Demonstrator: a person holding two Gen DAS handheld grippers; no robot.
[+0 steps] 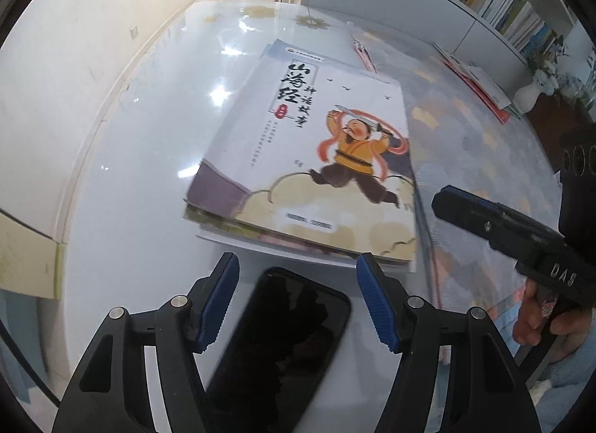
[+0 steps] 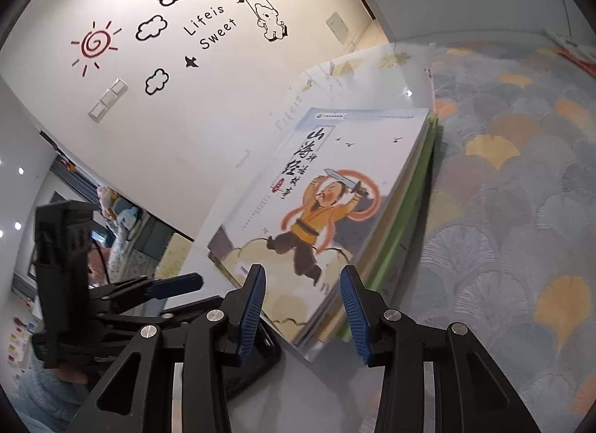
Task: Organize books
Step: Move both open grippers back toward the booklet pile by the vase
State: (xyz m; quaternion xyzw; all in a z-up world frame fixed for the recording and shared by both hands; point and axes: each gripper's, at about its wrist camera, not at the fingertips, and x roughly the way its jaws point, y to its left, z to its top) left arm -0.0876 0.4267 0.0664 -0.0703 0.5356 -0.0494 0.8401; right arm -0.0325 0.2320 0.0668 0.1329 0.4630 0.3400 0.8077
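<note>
both tongs, left (image 1: 296, 265) and right (image 2: 302, 276), gape empty by the book stack (image 1: 309, 157); shelf (image 1: 495, 4) holds upright books.

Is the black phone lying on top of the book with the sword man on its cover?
No, the black phone lies on the glossy table, in front of the book, not on it.

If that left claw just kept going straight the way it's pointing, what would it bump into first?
Most likely the black phone lying on the glossy table: it sits right between the open left gripper fingers. The book stack lies just beyond, though depth is hard to judge.
</note>
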